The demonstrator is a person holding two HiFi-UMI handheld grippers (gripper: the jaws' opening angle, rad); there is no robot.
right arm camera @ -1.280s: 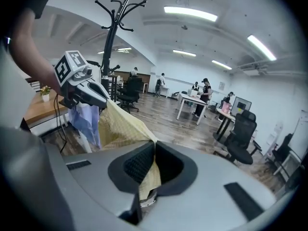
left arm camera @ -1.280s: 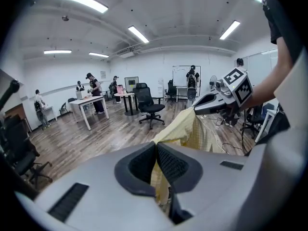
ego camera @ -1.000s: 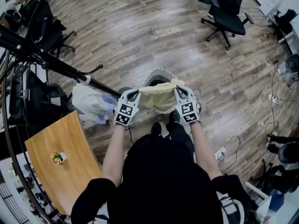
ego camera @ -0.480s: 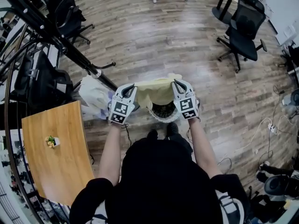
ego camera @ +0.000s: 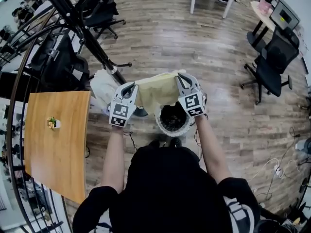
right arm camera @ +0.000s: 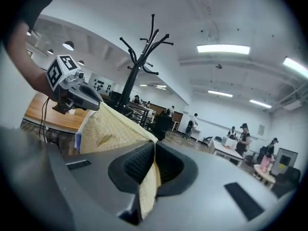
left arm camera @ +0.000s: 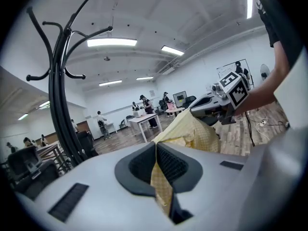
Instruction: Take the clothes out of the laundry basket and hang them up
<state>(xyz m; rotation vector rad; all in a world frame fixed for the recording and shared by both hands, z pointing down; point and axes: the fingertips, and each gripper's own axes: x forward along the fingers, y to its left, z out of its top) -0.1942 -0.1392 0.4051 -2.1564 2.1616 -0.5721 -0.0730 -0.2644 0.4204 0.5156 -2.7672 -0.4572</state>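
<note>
Left gripper [ego camera: 130, 86] and right gripper [ego camera: 180, 75], at frame centre, each clamp a top corner of a pale yellow garment [ego camera: 156, 90], stretched between them over the white laundry basket [ego camera: 173, 126]; a black coat stand [ego camera: 80, 25] crosses the upper left

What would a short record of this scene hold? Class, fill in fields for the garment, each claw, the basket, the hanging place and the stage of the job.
garment: pale yellow cloth, stretched between the two claws above the basket
left claw: shut on one edge of the cloth
right claw: shut on the opposite edge
laundry basket: white mesh, on the wooden floor below the cloth
coat rack: black, at the person's left, with a white garment by its pole
stage: cloth out of the basket, not yet hung
</note>
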